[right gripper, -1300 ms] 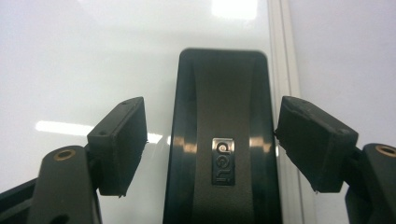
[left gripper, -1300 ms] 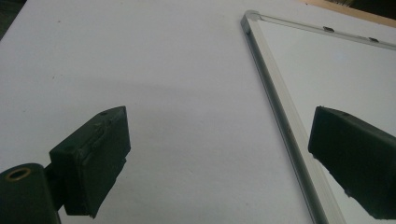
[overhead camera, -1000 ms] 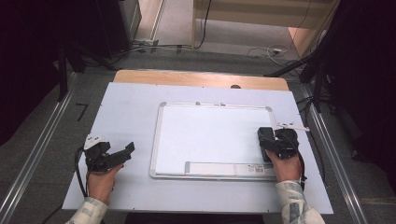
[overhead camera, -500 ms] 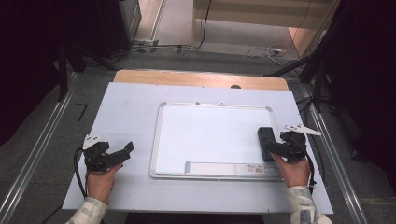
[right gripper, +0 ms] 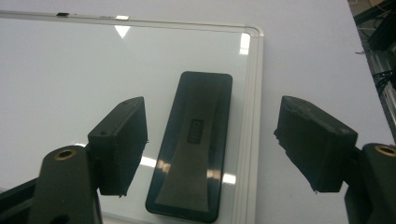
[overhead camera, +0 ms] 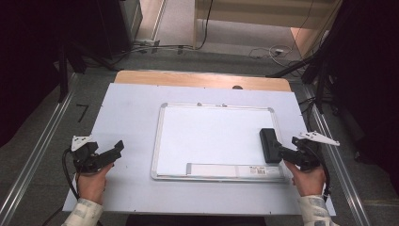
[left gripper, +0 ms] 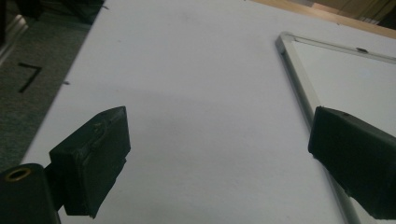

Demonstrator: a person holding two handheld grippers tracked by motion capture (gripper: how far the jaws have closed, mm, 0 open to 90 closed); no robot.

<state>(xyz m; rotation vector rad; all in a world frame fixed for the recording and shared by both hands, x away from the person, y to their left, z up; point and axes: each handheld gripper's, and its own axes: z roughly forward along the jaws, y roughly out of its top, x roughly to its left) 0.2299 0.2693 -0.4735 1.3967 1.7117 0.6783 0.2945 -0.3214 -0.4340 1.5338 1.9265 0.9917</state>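
Black whiteboard eraser lies flat on whiteboard, at its 4 o'clock corner near the frame. Right hand-held gripper open, jaws straddling eraser without touching, probably lined up to grab. Left hand-held gripper open, empty, idle over desk at 8 o'clock. No containers.

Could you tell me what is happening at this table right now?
A person holds a gripper in each hand over a white table. The right gripper is open, its jaws either side of a black eraser lying on the whiteboard near its right edge. The left gripper is open over bare table, left of the board.
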